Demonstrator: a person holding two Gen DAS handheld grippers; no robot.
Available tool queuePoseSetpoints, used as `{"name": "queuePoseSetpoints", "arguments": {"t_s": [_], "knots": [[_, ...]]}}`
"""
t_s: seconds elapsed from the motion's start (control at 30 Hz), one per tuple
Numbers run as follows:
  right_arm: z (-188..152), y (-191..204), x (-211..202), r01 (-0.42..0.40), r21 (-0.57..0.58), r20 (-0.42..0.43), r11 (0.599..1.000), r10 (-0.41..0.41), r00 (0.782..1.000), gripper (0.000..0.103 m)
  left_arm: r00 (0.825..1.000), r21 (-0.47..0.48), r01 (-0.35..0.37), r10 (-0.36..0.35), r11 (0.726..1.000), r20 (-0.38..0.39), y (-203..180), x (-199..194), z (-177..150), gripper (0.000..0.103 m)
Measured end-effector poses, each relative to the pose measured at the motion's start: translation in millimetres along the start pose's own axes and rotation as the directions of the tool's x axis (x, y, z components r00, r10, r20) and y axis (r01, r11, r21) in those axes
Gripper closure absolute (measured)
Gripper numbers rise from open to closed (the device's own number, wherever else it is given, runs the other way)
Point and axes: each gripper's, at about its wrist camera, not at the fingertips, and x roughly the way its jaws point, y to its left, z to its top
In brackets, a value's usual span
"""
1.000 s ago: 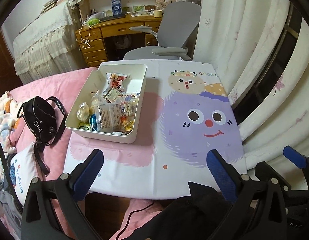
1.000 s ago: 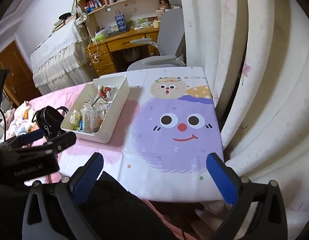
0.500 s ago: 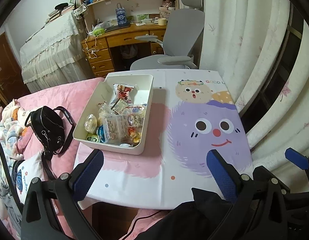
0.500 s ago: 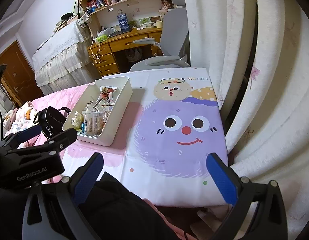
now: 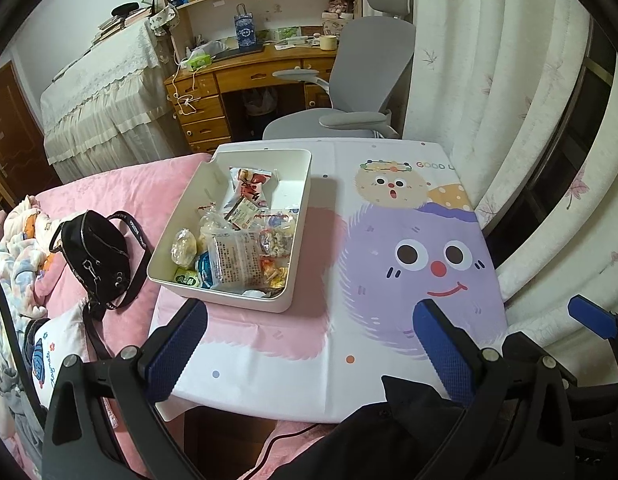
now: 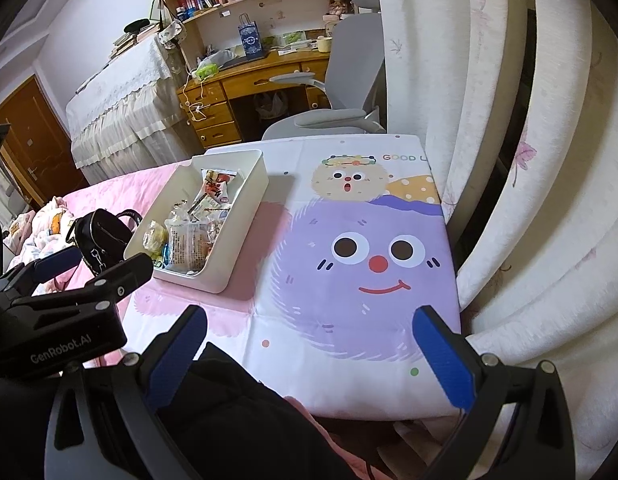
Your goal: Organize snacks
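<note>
White rectangular plastic bin (image 5: 297, 216) holding wrapped snack packets (image 5: 237, 256) stood left of centre in the frame, on the bench covered by a cartoon-printed cloth (image 5: 389, 320). Left gripper (image 5: 309, 344) and right gripper (image 6: 311, 350), both at the lower frame edge, had jaws spread wide and gripped nothing. A black shoulder bag (image 5: 95, 258) lay on the pink bed (image 5: 109, 192), left of the bin.

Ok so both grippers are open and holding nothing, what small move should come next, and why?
Probably ease the left gripper forward and down toward the white bin. The snacks are heaped at its near end, right ahead of the left jaws, while the right gripper faces the bare cartoon tablecloth, farther from them.
</note>
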Motion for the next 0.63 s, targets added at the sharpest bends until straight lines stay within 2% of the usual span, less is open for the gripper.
{"name": "queuePoseSetpoints", "arguments": {"t_s": [0.63], "knots": [[-2.3, 7.2, 6.8, 0.003, -0.012, -0.009, 1.0, -0.003, 1.0, 0.0, 1.0, -0.016, 0.007, -0.007, 1.0, -0.015, 7.5, 6.4, -4.2, 0.001]]}}
